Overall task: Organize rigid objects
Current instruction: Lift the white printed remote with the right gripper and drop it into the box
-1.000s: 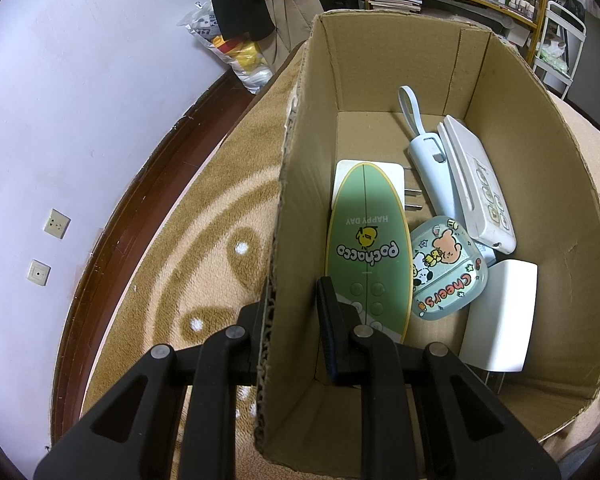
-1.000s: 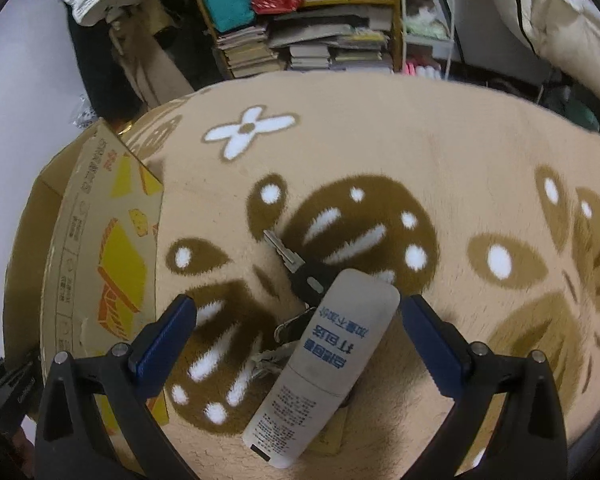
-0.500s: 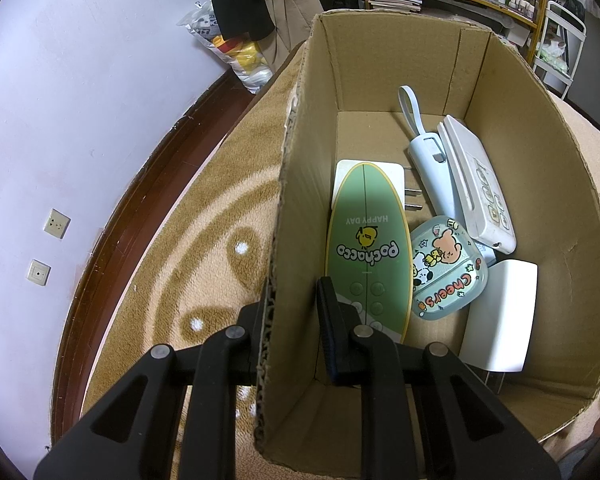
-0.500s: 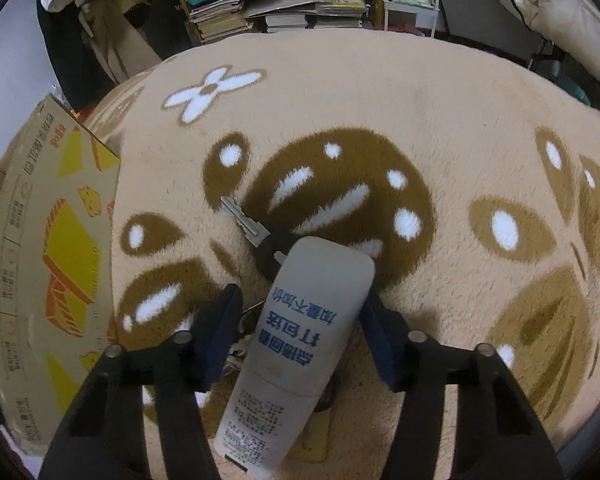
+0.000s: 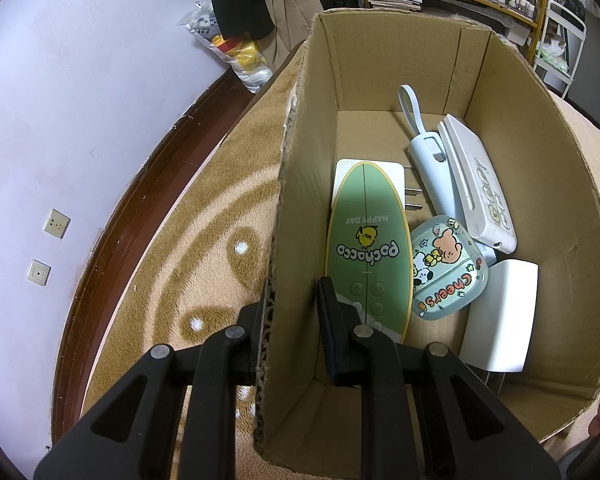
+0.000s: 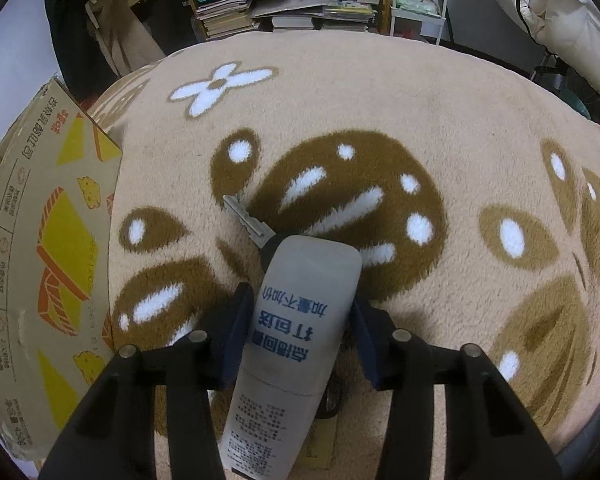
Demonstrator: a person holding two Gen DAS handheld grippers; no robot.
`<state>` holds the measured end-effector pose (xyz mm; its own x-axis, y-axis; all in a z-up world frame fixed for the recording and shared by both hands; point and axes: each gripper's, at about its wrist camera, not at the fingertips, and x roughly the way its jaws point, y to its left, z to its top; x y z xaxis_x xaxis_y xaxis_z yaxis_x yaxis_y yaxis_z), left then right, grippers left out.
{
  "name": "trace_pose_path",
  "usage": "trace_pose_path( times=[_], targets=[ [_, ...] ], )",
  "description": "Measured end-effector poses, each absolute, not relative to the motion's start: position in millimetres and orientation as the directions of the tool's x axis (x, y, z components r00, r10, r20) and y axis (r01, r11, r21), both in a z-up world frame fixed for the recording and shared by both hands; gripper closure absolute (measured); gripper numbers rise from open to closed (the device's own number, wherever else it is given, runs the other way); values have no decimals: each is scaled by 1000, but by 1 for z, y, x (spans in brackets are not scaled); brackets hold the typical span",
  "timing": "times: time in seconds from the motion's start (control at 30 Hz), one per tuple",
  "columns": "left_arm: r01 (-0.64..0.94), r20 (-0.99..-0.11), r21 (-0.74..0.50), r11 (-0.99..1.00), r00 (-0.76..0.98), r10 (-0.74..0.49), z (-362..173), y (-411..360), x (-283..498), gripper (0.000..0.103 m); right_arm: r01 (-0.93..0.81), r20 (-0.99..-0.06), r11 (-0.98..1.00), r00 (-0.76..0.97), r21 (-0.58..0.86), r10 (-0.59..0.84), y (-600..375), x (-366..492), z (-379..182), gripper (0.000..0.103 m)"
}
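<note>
Judging by what lies in the cardboard box [image 5: 380, 60], the sorting is well along: 6 rigid things sit on its floor, among them a green Pochacco remote [image 5: 366, 248], a Cheers case [image 5: 446, 266], a white charger [image 5: 500, 316] near the right wall, and a long white case [image 5: 476, 184] with a pale blue strap-handled gadget [image 5: 428, 168] beside it toward the far wall. Left on the rug [image 6: 420, 100] are a grey printed tube [image 6: 300, 320] and a key [image 6: 246, 218] half under its far end.

The left gripper [image 5: 290, 312] is clamped on the box's left wall, 1 finger each side. The right gripper [image 6: 300, 316] has its jaws closing around the tube; the blue pads [image 6: 236, 320] look pressed on its sides, though the right contact is hard to read.
</note>
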<state>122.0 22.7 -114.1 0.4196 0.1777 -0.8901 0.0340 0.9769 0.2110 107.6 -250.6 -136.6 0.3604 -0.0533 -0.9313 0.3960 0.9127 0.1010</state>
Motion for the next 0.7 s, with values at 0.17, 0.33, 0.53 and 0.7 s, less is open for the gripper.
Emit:
trace_pose_path(
  times=[0.17,0.33,0.53,0.7],
  targets=[
    [34,-891,210,977,419,176,-114,23,122,84,396,-929,915,362,81,-75,-247,113,-139,53],
    [34,-891,210,977,419,176,-114,22,122,84,402,-914,911,397,98,-77,-248,111,-135,57],
    [35,-891,211,977,419,177,-115,22,120,84,368,-869,920,491,134,-70,-245,108,-114,58],
    [35,-891,210,977,418,177,-116,21,120,84,314,-821,937,569,152,-57,-234,107,-99,59]
  ],
)
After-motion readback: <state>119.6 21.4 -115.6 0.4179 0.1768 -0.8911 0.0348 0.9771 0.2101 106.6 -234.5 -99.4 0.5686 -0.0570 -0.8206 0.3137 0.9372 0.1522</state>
